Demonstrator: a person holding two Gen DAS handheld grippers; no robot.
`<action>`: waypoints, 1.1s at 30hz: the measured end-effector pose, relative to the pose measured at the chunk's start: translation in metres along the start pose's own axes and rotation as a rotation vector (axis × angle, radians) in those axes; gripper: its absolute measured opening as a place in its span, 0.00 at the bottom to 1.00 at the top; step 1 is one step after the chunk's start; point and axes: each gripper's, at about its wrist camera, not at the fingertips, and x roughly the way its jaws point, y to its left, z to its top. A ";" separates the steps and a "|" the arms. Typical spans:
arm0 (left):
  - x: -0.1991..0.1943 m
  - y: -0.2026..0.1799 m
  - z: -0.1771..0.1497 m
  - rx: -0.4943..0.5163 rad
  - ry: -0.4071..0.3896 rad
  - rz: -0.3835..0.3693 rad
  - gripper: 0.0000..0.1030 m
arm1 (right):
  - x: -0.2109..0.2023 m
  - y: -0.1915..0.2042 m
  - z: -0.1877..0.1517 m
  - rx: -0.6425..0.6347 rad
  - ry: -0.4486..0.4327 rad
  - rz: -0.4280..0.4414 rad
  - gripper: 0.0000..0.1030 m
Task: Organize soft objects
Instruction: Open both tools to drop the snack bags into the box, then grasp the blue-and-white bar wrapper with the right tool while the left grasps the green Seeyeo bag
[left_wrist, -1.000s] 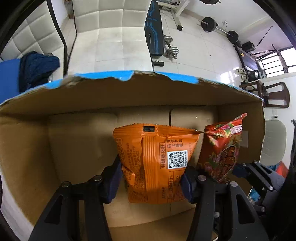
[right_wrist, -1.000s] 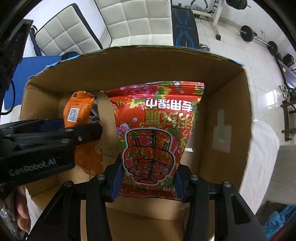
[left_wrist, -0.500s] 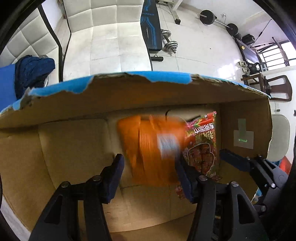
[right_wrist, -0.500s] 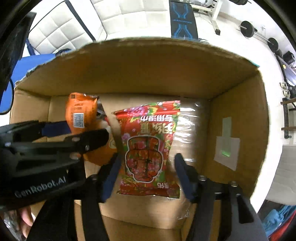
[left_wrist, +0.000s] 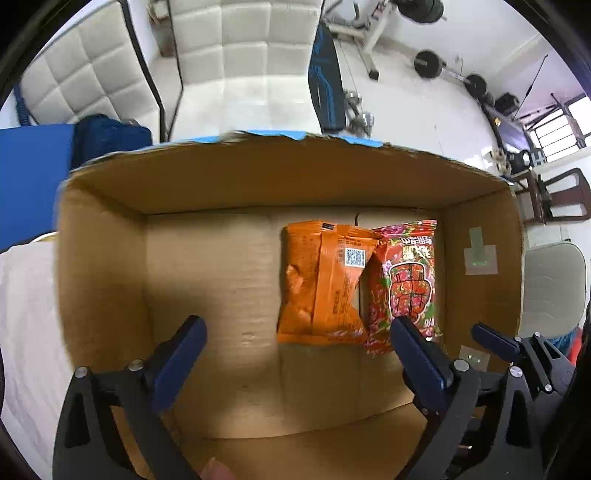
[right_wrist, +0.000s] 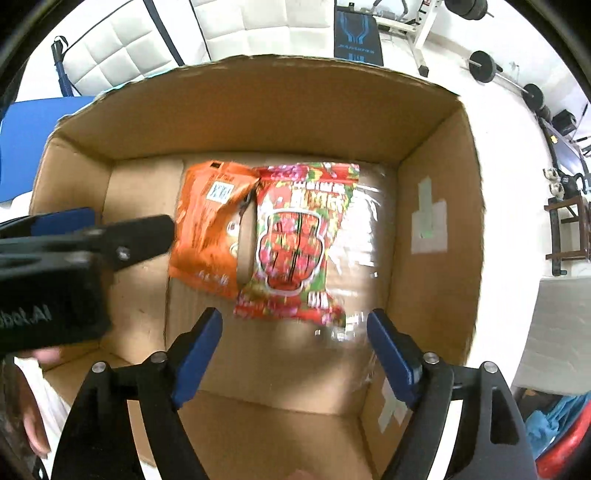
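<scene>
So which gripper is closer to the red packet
Right. The right gripper hangs open just over the red packet; the left gripper hangs open beside it, over the orange packet.

The cardboard box (left_wrist: 103, 258) is plain brown with torn blue tape along its far rim at twelve o'clock. Inside lies an orange snack bag (left_wrist: 321, 288) bearing a white QR patch, and at its three o'clock a red snack bag (left_wrist: 410, 280) patterned with pink and green flowers. Each black claw has blue pads (left_wrist: 181, 362).
</scene>
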 end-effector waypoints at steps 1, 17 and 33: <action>-0.005 0.003 -0.006 -0.002 -0.017 0.004 0.99 | -0.005 0.001 -0.005 0.005 -0.017 -0.002 0.88; -0.111 -0.010 -0.092 0.093 -0.374 0.088 1.00 | -0.096 0.005 -0.078 0.125 -0.338 -0.045 1.00; -0.136 -0.007 -0.168 0.052 -0.411 0.111 1.00 | -0.130 -0.008 -0.159 0.135 -0.353 0.094 1.00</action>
